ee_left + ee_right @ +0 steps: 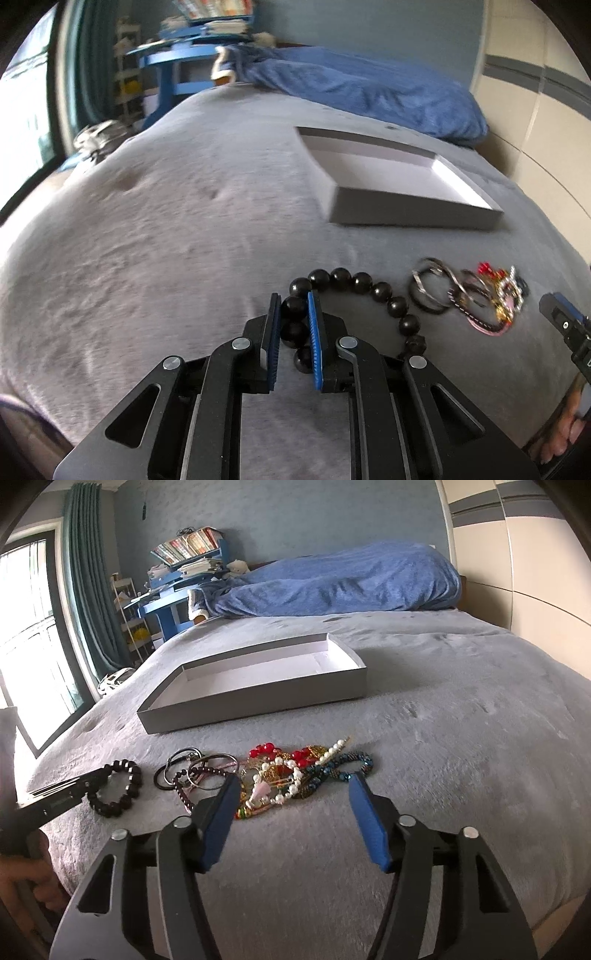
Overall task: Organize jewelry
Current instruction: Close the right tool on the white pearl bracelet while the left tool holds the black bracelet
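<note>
In the left wrist view no writing or brand can be read; the books on the blue shelf [207,22] at the top of the frame are too blurred. The left gripper [295,314], low in the centre, has its blue pads pinching the black bead bracelet [354,291], whose near beads sit between the jaws while the rest curves off to the right across the grey bedspread [166,229]. Just right of the bracelet lies a tangle of rings and coloured jewelry [476,295], smeared and hard to sort out. The shallow grey box [413,218], open and white inside, stands in the upper right of centre, well apart from the claw. The right gripper [565,325] is cut off at the right edge. In the right wrist view the book spines [188,544] at upper left show colours but no legible titles. The right gripper [295,797] is spread wide at the bottom centre, gripping nothing, with the jewelry pile [295,779] lying just beyond and between its tips. The bracelet [118,788] is at lower left, with the left gripper [66,794] partly covering it.
</note>
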Available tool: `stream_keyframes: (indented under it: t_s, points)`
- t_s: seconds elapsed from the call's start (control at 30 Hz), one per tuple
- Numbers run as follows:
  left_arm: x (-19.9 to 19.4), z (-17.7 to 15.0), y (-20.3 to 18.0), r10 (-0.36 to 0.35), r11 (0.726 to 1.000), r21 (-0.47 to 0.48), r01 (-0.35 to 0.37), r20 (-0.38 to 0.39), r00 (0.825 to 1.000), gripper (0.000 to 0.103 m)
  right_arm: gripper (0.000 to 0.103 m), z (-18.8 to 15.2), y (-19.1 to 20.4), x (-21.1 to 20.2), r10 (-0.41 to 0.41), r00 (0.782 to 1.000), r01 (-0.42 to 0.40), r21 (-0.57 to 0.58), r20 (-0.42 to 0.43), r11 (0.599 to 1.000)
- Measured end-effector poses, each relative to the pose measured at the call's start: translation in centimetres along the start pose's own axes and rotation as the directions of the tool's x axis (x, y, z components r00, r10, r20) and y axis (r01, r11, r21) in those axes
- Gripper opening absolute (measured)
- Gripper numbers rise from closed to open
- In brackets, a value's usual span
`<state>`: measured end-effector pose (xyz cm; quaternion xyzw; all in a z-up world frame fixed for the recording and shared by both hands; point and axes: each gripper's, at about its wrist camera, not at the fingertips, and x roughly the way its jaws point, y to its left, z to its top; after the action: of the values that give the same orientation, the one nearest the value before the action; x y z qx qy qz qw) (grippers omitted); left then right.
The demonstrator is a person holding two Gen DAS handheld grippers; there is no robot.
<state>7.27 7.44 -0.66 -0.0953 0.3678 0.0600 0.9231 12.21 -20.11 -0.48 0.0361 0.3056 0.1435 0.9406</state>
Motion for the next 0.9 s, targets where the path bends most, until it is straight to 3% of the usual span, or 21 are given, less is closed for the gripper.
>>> stream_keyframes:
  t_s: [0.13,0.27,0.5,0.7,0.9]
  points:
    - [0.2,0.1,0.2,0.003,1.0,-0.013,-0.003,-0.008,1.0,0.015,0.056,0.6,0.0,1.1,0.017,0.999,-0.017,-0.006,-0.027,1.0]
    - [0.6,0.1,0.1,0.0,1.0,-0.008,0.0,-0.015,1.0,0.015,0.046,1.1,-0.1,2.7,0.019,0.997,-0.02,-0.018,-0.068,1.0]
    - [1.6,0.3,-0.6,0.029,0.999,0.037,-0.028,-0.02,0.999,0.024,0.037,1.2,-0.7,4.5,0.021,0.993,-0.023,-0.017,-0.114,1.0]
    - [1.5,0.4,-0.3,0.008,0.999,0.041,-0.007,-0.014,1.0,0.021,0.011,0.9,-0.5,4.8,0.026,0.993,-0.03,-0.026,-0.119,0.999]
    - [0.1,0.6,-0.1,-0.012,0.999,0.031,0.011,0.04,0.999,0.015,0.008,1.0,-1.2,3.9,0.057,0.995,-0.055,0.021,-0.081,0.998]
